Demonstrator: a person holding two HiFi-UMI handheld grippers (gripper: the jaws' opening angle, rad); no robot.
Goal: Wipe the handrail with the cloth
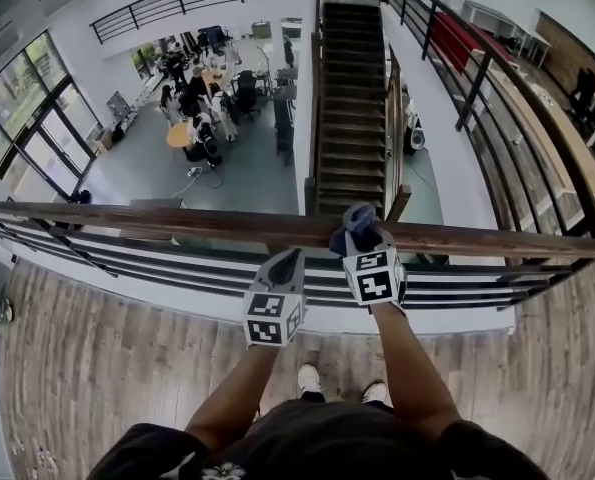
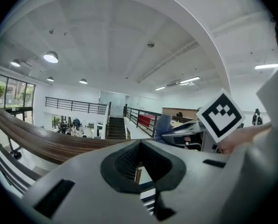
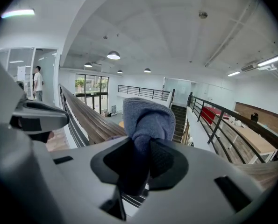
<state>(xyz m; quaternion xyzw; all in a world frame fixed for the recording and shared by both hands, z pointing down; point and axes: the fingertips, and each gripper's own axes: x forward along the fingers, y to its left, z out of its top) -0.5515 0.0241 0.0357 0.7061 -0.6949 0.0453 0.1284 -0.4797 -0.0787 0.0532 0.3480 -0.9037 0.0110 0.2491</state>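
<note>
A brown wooden handrail point(image 1: 157, 218) runs across the head view on top of a dark metal railing. My right gripper point(image 1: 360, 236) is shut on a blue-grey cloth point(image 1: 357, 218), which rests on the rail's top near the middle. In the right gripper view the cloth point(image 3: 148, 118) bulges out of the jaws, with the handrail point(image 3: 85, 118) stretching away to the left. My left gripper point(image 1: 289, 258) hangs just left of it, on the near side of the rail, shut and holding nothing. In the left gripper view its jaws point(image 2: 139, 143) meet at the tips, beyond them the handrail point(image 2: 36, 139) and the cloth point(image 2: 164, 124).
I stand on a wooden mezzanine floor point(image 1: 87, 358) behind the railing bars point(image 1: 177, 268). Beyond the rail is a drop to a lower floor with people and desks point(image 1: 202, 98) and a staircase point(image 1: 350, 98). A person point(image 3: 37, 82) stands far left on the mezzanine.
</note>
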